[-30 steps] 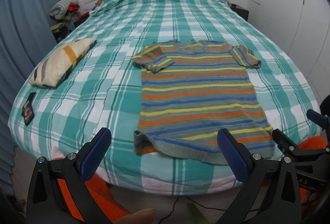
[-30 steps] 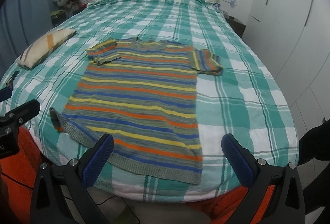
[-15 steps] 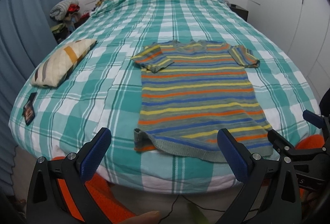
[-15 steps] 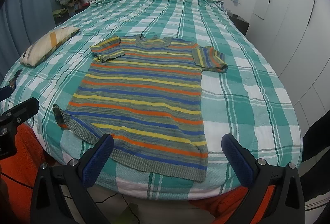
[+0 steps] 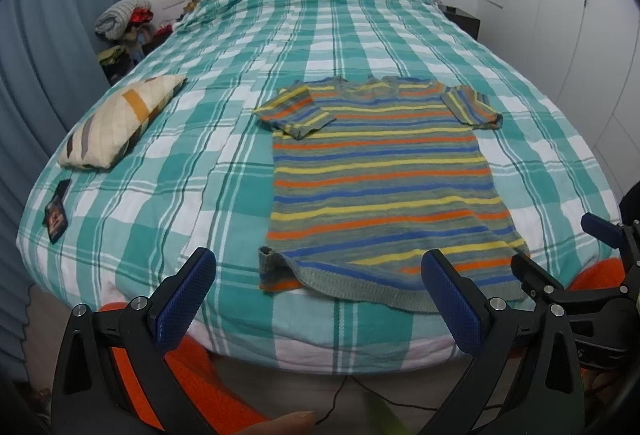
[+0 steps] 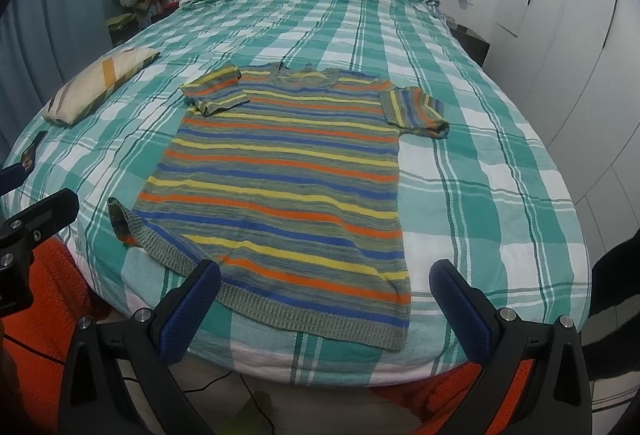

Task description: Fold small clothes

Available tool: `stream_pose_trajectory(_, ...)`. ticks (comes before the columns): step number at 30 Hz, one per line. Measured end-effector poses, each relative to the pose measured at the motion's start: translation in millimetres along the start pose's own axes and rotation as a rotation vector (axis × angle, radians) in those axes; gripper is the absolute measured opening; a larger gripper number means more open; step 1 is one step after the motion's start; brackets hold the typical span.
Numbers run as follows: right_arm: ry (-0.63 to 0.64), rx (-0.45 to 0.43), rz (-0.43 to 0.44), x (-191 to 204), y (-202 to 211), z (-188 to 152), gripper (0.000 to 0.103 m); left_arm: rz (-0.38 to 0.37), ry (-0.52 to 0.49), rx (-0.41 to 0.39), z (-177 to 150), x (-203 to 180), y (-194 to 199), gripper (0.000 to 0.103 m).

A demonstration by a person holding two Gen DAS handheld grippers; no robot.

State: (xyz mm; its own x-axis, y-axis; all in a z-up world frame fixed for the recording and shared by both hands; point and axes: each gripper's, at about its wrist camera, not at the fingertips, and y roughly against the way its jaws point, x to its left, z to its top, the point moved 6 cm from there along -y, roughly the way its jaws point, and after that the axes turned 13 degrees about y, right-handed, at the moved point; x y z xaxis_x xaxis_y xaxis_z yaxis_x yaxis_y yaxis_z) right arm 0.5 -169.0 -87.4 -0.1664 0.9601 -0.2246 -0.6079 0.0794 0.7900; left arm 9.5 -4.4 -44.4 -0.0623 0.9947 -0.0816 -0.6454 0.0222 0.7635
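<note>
A striped shirt point(image 5: 380, 183) is lying flat and face up on the bed point(image 5: 224, 115), near its near edge, neck pointing far. Its near left hem corner point(image 6: 124, 223) is curling up, and the left sleeve is folding over onto the chest. The left tongs point(image 5: 320, 299) are hovering open in front of the hem, gripping nothing. The right tongs point(image 6: 328, 303) are also gaping wide and empty by the near right hem. A small pillow point(image 5: 120, 123) is sitting well apart on the left, with a dark card point(image 5: 56, 215) nearer the edge.
</note>
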Motion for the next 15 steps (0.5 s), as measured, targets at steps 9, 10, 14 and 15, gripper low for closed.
stream_pose_trajectory(9, -0.004, 0.006, 0.005, -1.4, -1.2, -1.8, 0.103, -0.001, 0.0, 0.002, 0.0, 0.4, 0.4, 0.102)
stream_pose_trajectory(10, -0.004, 0.006, 0.006, -1.3, -1.4, -2.1, 0.103, 0.0, 0.0, 0.002, -0.1, 0.5, 0.4, 0.102)
stream_pose_trajectory(14, -0.004, 0.006, 0.007, -0.9, -1.7, -2.6, 0.103, 0.001, 0.002, 0.002, -0.1, 0.2, 0.7, 0.102)
stream_pose_trajectory(15, -0.004, 0.007, 0.007, -0.9, -1.6, -2.6, 0.103, 0.0, 0.002, 0.002, -0.2, 0.2, 0.5, 0.102)
